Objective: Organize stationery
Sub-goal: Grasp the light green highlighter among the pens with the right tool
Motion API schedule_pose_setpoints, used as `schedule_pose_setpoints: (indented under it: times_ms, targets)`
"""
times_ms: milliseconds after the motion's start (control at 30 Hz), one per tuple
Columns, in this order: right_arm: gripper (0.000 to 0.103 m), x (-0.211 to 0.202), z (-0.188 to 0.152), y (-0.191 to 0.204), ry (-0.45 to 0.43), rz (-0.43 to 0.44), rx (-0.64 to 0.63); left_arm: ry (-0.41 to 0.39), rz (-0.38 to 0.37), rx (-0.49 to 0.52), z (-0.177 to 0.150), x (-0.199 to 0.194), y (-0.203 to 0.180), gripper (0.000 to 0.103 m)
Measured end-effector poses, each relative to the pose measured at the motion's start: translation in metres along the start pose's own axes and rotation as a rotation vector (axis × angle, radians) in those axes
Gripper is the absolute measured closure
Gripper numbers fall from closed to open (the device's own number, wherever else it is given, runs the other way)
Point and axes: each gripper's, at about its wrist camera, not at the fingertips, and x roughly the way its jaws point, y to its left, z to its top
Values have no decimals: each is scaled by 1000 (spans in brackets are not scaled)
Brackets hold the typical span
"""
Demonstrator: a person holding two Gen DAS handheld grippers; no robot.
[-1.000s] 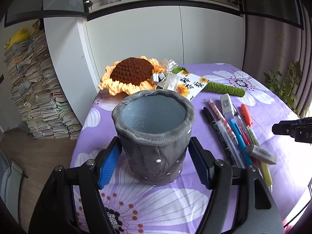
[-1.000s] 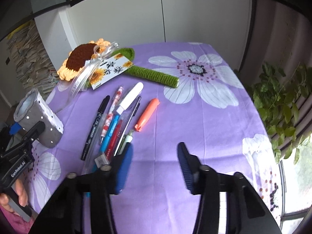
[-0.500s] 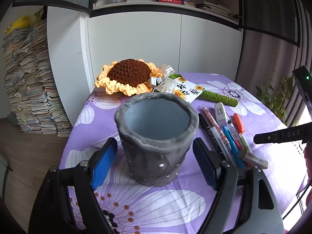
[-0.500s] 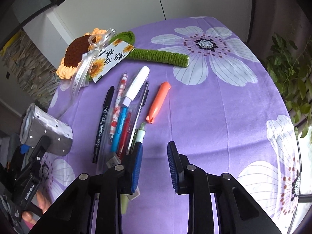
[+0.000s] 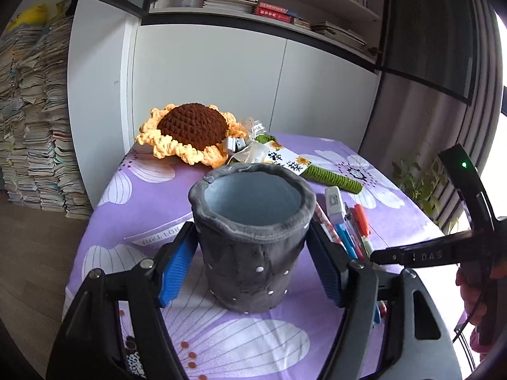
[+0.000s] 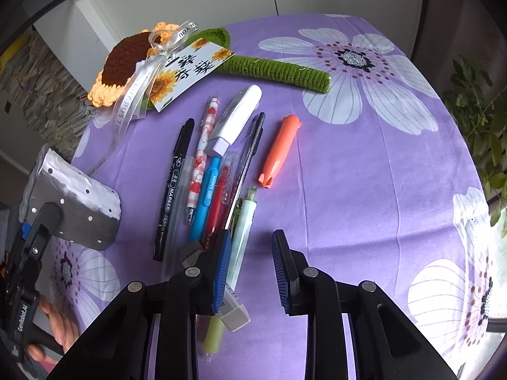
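Left gripper (image 5: 252,264): blue-padded jaws flank the grey felt pen cup with white dots (image 5: 252,237), which stands upright on the purple floral tablecloth (image 6: 364,174); both pads lie close to its wall, but whether they press it cannot be told. Right gripper (image 6: 250,269): jaws parted, holding nothing, poised low over the near end of the loose pen cluster. The pale green pen (image 6: 244,231) runs lengthwise away from the gripper, just inside its left pad (image 6: 221,272), long axis roughly parallel to the fingers. The right gripper is judged nearer the pens; the cup lies to its left, beyond the black marker (image 6: 172,186)
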Motion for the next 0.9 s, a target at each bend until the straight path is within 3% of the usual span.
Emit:
schedule_pose_setpoints:
  times_ms: [233,467,567,633,700,833,900]
  targets:
    - [76,3,2,4,16,-12,-27,20,50,157,-1,10,-28,33]
    - [76,3,2,3,17,-7,-43,154,33,112,-3,18,-19,33]
    - [76,3,1,2,16,2,-39,147,41,91,-1,13,-17,30]
    - [76,2,2,0,19,15,-30,114,57,85,3,7,-16,16]
    - [76,3,5,-2,23,25,-14,82,81,96,7,4,-18,13]
    - [76,5,11,-5,28,19,-7,84,80,104,11,10,-20,15]
    - [75,8,16,-3,26,12,-16,89,63,108,11,15,-22,24]
